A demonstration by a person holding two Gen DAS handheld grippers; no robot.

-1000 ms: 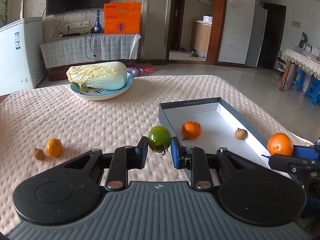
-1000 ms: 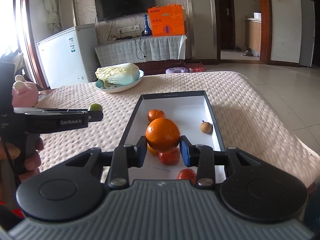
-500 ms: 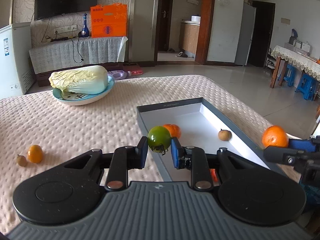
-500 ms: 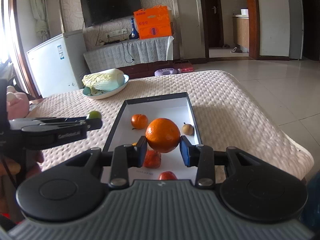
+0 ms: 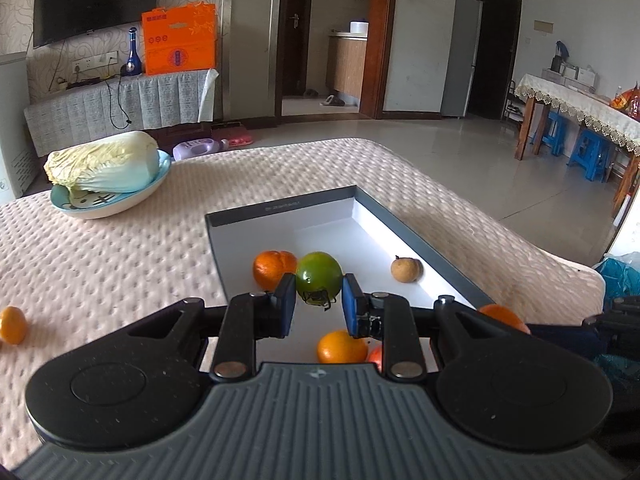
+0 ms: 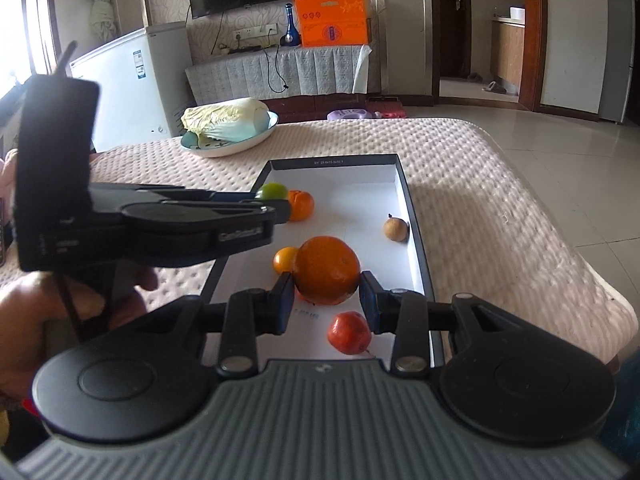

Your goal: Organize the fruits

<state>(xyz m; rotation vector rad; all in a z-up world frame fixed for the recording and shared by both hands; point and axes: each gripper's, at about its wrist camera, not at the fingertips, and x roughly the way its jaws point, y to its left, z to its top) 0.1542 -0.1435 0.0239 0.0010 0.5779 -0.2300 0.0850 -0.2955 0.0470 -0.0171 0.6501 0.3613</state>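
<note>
My left gripper (image 5: 319, 307) is shut on a green tomato (image 5: 319, 276) and holds it over the white-lined tray (image 5: 280, 210). In the right wrist view that left gripper (image 6: 276, 206) reaches in from the left with the green tomato (image 6: 273, 191) at its tip. My right gripper (image 6: 327, 300) is shut on a large orange (image 6: 326, 270) above the tray's near end. Inside the tray (image 6: 394, 160) lie a tangerine (image 6: 300, 204), a small orange fruit (image 6: 285, 260), a red fruit (image 6: 349, 332) and a brown longan (image 6: 396, 229).
A small orange fruit (image 5: 12, 325) lies on the quilted cover at the left edge. A blue plate (image 5: 108, 206) with a cabbage (image 5: 102, 166) stands at the back left. The bed's edge drops to the tiled floor on the right. A hand (image 6: 24, 320) grips the left tool.
The left gripper has carried the green tomato to the right, from beside the tray to over its inside. The right gripper with the orange has stayed nearly still.
</note>
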